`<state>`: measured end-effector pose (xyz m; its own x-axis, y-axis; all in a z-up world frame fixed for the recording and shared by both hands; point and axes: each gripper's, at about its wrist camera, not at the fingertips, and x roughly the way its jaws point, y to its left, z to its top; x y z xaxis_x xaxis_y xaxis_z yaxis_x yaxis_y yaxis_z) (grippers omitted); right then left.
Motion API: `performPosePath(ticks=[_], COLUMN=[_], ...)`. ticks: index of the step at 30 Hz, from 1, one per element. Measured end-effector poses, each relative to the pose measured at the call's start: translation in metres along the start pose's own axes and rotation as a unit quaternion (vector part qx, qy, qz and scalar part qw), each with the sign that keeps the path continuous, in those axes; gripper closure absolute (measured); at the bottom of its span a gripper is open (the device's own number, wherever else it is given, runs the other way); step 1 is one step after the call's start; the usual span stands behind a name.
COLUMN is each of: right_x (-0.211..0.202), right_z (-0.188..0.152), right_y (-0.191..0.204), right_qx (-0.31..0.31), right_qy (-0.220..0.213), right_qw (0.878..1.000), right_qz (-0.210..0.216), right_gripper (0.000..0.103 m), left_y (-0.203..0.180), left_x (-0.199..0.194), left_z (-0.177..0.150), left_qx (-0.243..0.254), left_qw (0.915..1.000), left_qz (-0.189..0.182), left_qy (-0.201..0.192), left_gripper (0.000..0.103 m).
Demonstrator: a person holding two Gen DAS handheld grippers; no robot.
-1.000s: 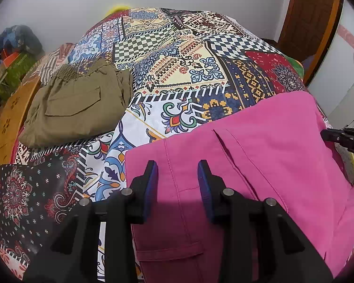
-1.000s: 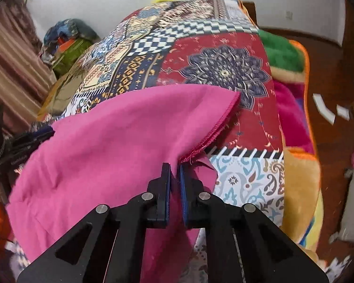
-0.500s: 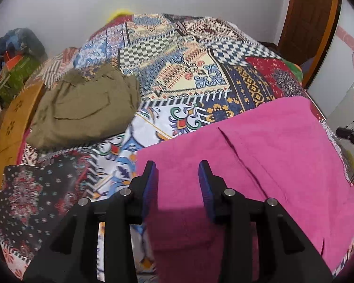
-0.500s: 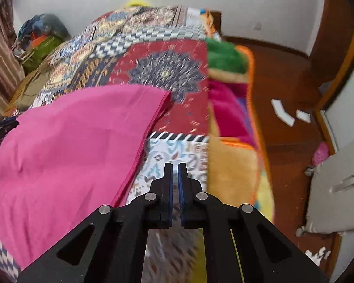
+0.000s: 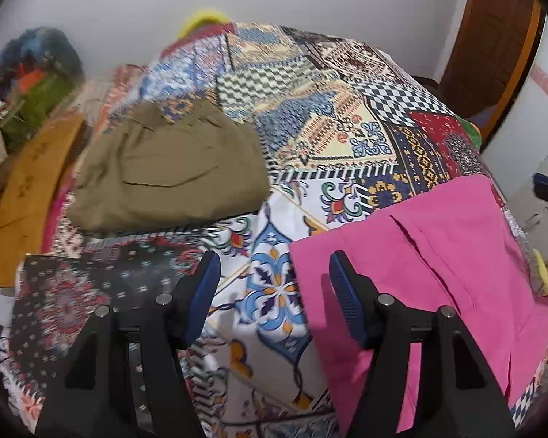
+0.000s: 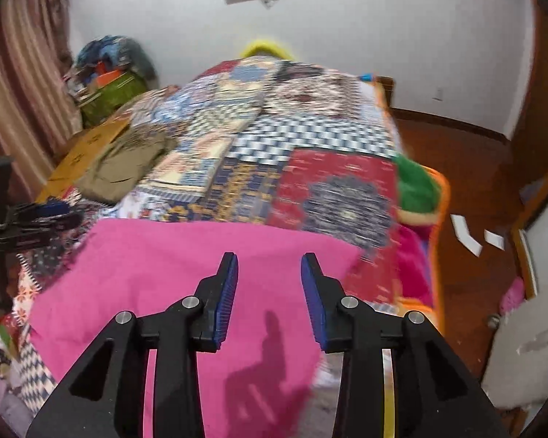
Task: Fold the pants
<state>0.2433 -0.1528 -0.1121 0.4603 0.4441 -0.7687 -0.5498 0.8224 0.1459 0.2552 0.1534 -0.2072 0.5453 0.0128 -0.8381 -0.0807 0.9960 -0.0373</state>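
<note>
Now spread flat across the near end of the bed (image 5: 347,138), pink pants (image 5: 438,255); soft, light, limp, likely to sag and crease unless taken by an edge or corner, not mid-panel. Left tool (image 5: 274,284) just opened wide, nothing between, hanging beside the pants' left edge. Right tool (image 6: 268,288) just opened too, spread above the cloth, pinching nothing. Seen sharply only from the left wrist: folded olive pants (image 5: 171,168) further up the bed. Shown only from the right: wooden floor (image 6: 475,182) with paper scraps, striped curtain (image 6: 22,84)
</note>
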Motion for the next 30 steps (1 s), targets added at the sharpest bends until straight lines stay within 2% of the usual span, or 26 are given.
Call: performPosePath(ticks=[4,7,11,13,14,17,19,21,24,25,26,28,30], right_x=[0.032,0.055,0.081,0.086,0.084,0.072,0.056,0.041,0.011,-0.003,-0.009,-0.033,-0.050], right_z=[0.007,0.004,-0.011,-0.020,-0.023,-0.028,-0.035,-0.041,-0.047,-0.049,-0.045,-0.044,-0.042], right_y=[0.031,0.049,0.064,0.061,0.059,0.050,0.041,0.037,0.033,0.032,0.032,0.034,0.038], right_qx=[-0.020,-0.031,-0.060,-0.064,-0.064,-0.056,-0.054,-0.055,-0.055,-0.053,-0.052,-0.040,-0.032], right_qy=[0.031,0.065,0.121,0.143,0.145,0.155,0.156,0.149,0.125,0.112,0.104,0.073,0.044], right_qw=[0.999,0.996,0.990,0.986,0.986,0.985,0.985,0.987,0.991,0.992,0.993,0.997,0.999], right_qz=[0.025,0.049,0.048,0.054,0.054,0.053,0.042,0.025,0.003,-0.001,-0.003,-0.001,0.003], right_gripper=[0.070,0.070,0.070,0.070,0.070,0.070,0.070,0.070,0.070,0.070,0.070,0.062,0.057], left_y=[-0.005,-0.009,-0.009,-0.010,-0.011,-0.014,-0.015,-0.013,-0.012,-0.013,-0.015,-0.019,-0.025], left_x=[0.025,0.041,0.047,0.048,0.049,0.050,0.044,0.030,0.003,-0.007,-0.019,-0.042,-0.067], left_z=[0.003,0.001,0.000,0.001,0.002,0.001,0.000,-0.001,-0.007,-0.009,-0.013,-0.021,-0.032], left_qx=[-0.005,-0.009,-0.025,-0.020,-0.013,0.005,0.018,0.014,0.014,0.018,0.023,0.028,0.031], left_qw=[0.9992,0.9978,0.9962,0.9973,0.9979,0.9986,0.9993,0.9996,0.9998,0.9998,0.9997,0.9994,0.9989], left_qz=[-0.033,-0.054,-0.076,-0.063,-0.054,-0.038,-0.010,-0.004,-0.007,-0.004,0.001,0.005,0.000], left_qy=[0.022,0.038,0.035,0.032,0.034,0.037,0.032,0.025,0.014,0.009,0.001,-0.018,-0.034], left_gripper=[0.042,0.052,0.067,0.078,0.079,0.079,0.079,0.079,0.076,0.070,0.057,0.040,0.034])
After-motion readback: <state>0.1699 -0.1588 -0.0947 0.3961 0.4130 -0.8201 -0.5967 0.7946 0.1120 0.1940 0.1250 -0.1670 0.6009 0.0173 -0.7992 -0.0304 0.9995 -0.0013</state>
